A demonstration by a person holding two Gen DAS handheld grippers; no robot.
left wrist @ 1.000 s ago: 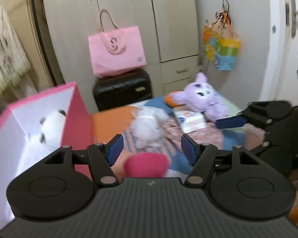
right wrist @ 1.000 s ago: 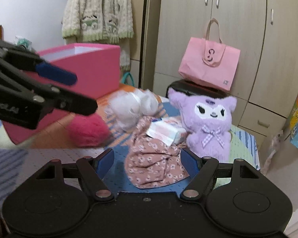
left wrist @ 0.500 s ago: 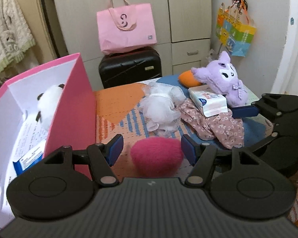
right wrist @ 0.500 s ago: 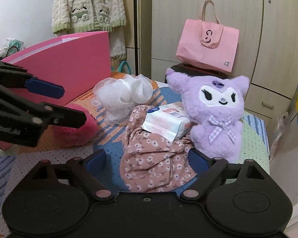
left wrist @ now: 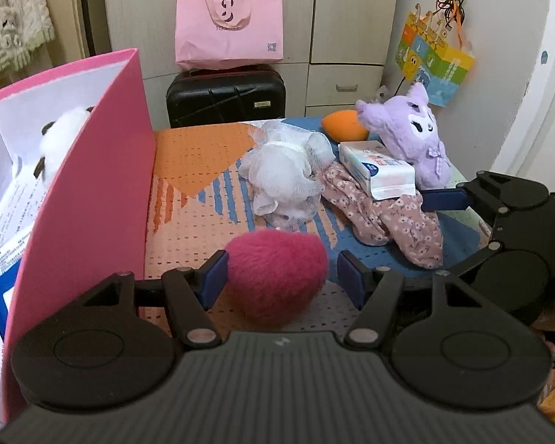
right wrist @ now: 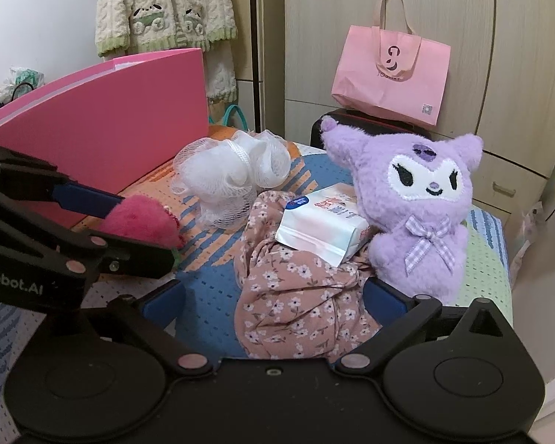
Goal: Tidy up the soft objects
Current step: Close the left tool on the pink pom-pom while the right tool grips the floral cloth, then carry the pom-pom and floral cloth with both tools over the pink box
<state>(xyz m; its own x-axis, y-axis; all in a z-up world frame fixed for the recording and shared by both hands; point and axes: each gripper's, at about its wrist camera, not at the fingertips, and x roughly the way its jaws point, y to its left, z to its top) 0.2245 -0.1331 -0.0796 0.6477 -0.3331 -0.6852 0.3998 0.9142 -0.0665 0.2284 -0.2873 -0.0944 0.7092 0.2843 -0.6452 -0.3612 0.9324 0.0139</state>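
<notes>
1. Pink box (left wrist: 92, 199): one, open at the top, standing at the left edge of the mat (left wrist: 199, 155). Inside it: one white plush (left wrist: 61, 137) with dark markings and one blue-and-white printed pack (left wrist: 7, 255). Any further contents are hidden.
2. Pink tote (left wrist: 229, 26): one, resting on one black suitcase (left wrist: 225, 96) behind the mat. Its contents are not visible.
3. Colourful bag (left wrist: 434, 63): one, hanging on the wall at right. Its contents are not visible.
4. Soft things loose on the mat, one of each: magenta pouf (left wrist: 277, 277), white mesh sponge (left wrist: 285, 174), floral cloth (right wrist: 299, 296), purple plush (right wrist: 421, 207), orange cushion (left wrist: 344, 125).
5. Tissue pack (right wrist: 318, 225): one, lying on the floral cloth and leaning against the purple plush.
6. Left gripper (left wrist: 279, 277): its fingers stand apart on either side of the magenta pouf. The left pad meets the fluff; a gap shows at the right pad, so there is no grasp.
7. Right gripper (right wrist: 273, 299): its fingers are opening and stand wide. The floral cloth lies between them, untouched by the pads.
8. Cream cardigan (right wrist: 166, 3): one, hanging behind the box.
</notes>
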